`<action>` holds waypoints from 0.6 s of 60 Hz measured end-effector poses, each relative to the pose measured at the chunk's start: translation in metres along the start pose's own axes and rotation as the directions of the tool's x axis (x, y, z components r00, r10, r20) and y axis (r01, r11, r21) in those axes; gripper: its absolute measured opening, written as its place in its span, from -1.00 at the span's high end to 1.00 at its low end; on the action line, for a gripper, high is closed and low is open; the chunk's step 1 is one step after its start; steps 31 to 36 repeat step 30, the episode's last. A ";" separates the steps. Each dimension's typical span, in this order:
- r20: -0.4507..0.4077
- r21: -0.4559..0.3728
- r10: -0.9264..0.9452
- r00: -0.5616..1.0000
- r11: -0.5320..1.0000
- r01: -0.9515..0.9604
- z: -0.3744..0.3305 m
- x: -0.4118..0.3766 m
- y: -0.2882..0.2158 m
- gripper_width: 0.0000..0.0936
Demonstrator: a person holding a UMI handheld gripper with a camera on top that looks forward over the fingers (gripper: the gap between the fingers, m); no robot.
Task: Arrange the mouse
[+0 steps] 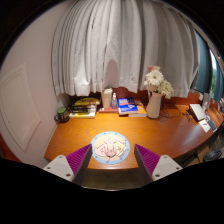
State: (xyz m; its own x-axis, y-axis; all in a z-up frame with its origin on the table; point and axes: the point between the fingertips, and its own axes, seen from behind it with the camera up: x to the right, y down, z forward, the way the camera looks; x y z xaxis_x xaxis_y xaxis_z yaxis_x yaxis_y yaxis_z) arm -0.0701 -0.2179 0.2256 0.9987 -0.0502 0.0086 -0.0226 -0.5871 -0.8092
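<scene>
A round mouse pad (111, 148) with a pastel picture lies at the near edge of the wooden desk (150, 130). I cannot make out a mouse anywhere on the desk. My gripper (112, 155) is open and empty. Its purple-padded fingers (80, 157) stand wide apart, one at each side of the pad, above the desk's front edge. The pad lies just ahead of and between the fingertips.
A vase of white flowers (153, 92) stands at the back right of the desk, with books (127, 105) and a white object (107, 98) beside it. A book stack (83, 108) and a dark cup (62, 114) sit at the back left. Small items (203, 113) lie at the far right. White curtains (110, 45) hang behind.
</scene>
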 end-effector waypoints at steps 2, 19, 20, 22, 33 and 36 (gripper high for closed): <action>-0.001 0.010 -0.001 1.000 1.000 0.001 -0.007 0.000 0.000 -0.80; -0.010 0.000 -0.012 1.000 1.000 0.012 -0.030 0.003 0.029 -0.80; -0.012 -0.006 -0.013 1.000 1.000 0.013 -0.030 0.003 0.032 -0.81; -0.013 -0.011 -0.013 1.000 1.000 0.013 -0.030 0.003 0.036 -0.81; -0.002 -0.002 0.002 1.000 1.000 -0.002 -0.031 -0.002 0.036 -0.80; -0.002 -0.002 0.002 1.000 1.000 -0.002 -0.031 -0.002 0.036 -0.80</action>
